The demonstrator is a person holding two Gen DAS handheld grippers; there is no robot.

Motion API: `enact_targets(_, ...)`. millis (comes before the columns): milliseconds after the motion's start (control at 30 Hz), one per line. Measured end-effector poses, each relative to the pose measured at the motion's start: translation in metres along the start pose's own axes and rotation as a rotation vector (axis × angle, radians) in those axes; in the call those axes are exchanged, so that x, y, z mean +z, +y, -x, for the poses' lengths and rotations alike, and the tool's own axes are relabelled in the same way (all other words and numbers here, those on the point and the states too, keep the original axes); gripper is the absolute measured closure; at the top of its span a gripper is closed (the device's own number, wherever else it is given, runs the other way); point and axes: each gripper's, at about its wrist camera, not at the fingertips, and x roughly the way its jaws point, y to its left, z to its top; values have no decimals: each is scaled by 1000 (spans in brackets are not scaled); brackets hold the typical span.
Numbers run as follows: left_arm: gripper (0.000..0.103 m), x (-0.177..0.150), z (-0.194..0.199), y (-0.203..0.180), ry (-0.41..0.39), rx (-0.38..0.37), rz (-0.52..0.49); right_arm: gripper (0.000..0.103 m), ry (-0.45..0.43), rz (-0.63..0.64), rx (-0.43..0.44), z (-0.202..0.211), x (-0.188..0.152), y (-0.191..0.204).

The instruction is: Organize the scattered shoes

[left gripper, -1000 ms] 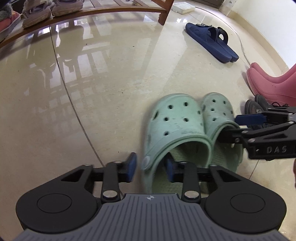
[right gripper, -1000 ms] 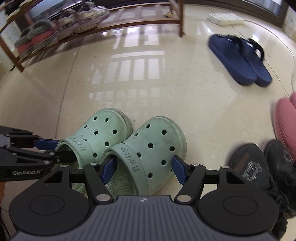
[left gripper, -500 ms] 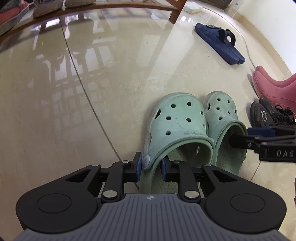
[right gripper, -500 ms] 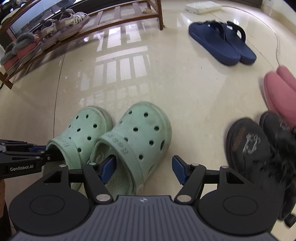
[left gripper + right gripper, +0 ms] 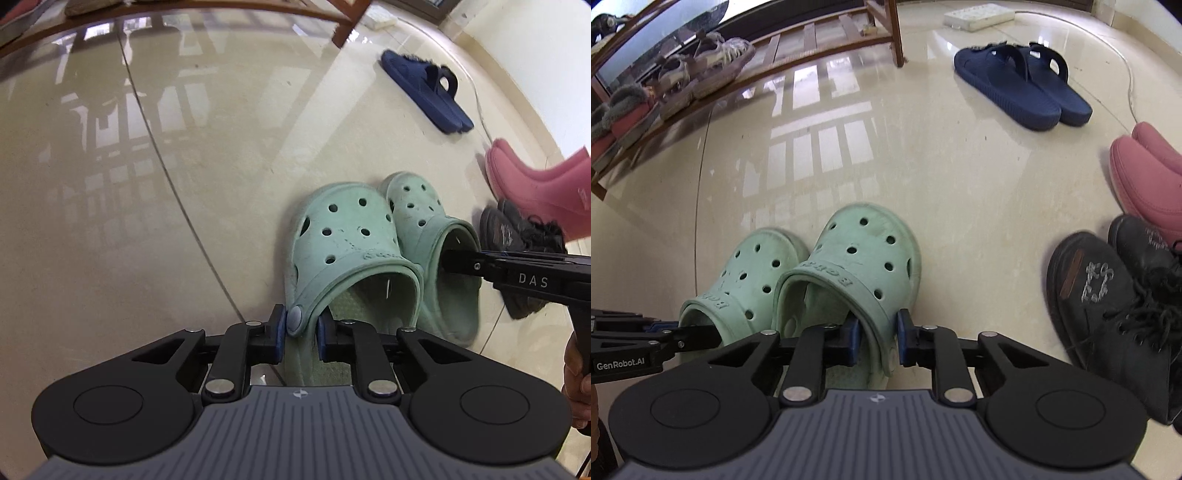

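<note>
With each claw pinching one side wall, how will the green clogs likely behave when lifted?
Probably light: the green clogs look like thick perforated foam. The left claw and right claw each grip one side wall only, so toes may droop. The wall may flex rather than slip.

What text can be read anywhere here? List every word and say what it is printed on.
"DAS": on the side of the right gripper, seen from the left wrist.
"GenRobot.AI": on the side of the left gripper, seen from the right wrist.
Raised lettering on the straps of the green clogs: upside down, not clearly readable.
Pale marking on the toe of the black boot: illegible.
</note>
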Motion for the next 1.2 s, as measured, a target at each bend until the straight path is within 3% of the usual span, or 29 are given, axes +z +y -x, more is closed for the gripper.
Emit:
enact_targets(400,87,44,46,40,-138,-60,189,85,-64,-41,63,24,61,29)
enact_targets(567,87,57,68,56,-205,-46,254,85,-90,-19,83,36,82,54)
enact_targets(1200,87,148,200,79,-508,46,288,85,-260,106,195,95,202,176)
